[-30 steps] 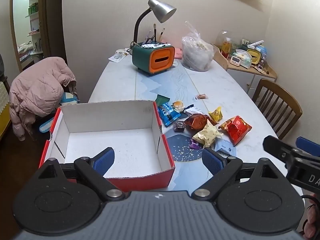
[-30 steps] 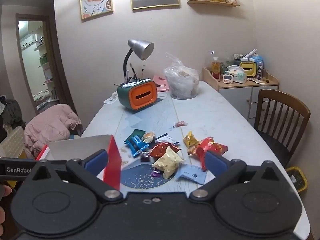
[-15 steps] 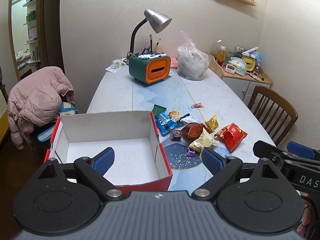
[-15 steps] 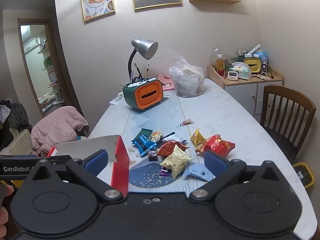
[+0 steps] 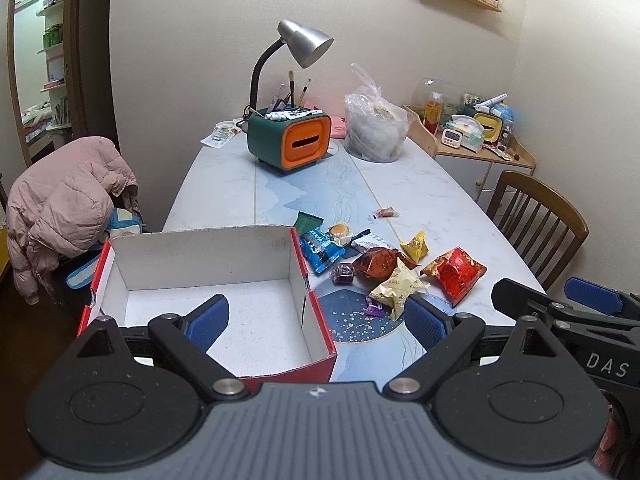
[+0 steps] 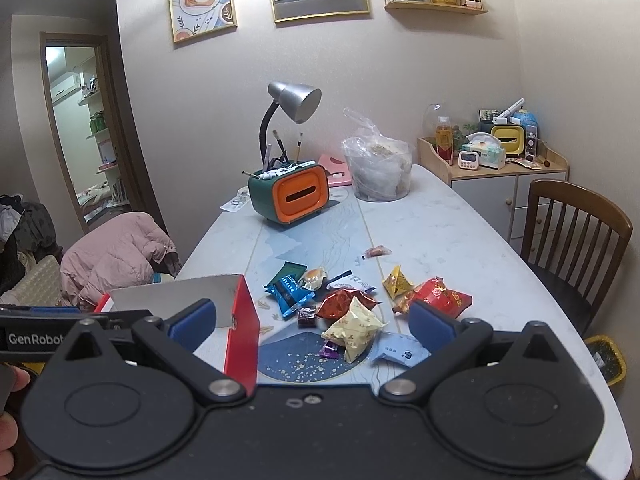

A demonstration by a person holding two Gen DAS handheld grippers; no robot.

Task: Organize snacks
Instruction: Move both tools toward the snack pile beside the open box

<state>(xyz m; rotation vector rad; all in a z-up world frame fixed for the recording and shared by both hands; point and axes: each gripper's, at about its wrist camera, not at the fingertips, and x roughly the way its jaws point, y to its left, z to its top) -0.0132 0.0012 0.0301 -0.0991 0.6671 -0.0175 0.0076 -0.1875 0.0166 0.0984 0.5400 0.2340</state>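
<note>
An empty red box (image 5: 120, 276) with a white inside stands at the near left of the table; its red side wall (image 6: 242, 336) shows in the right wrist view. Several snack packets lie in a heap to its right: a red bag (image 5: 456, 272), a cream bag (image 5: 396, 286), a copper-red bag (image 5: 378, 262), a blue packet (image 5: 320, 248) and a yellow packet (image 5: 414, 245). My left gripper (image 5: 316, 320) hangs open above the box's near right corner, holding nothing. My right gripper (image 6: 312, 322) is open above the snack heap (image 6: 356, 320), also holding nothing.
A green and orange tissue box (image 5: 290, 140), a desk lamp (image 5: 304, 44) and a clear plastic bag (image 5: 374, 128) stand at the table's far end. A wooden chair (image 5: 536, 220) is on the right, a pink jacket (image 5: 64, 208) on the left. One small wrapped sweet (image 5: 386, 213) lies apart.
Both grippers have drawn back and risen, so the box and snacks look smaller and lower in view. Nothing on the table has moved.
</note>
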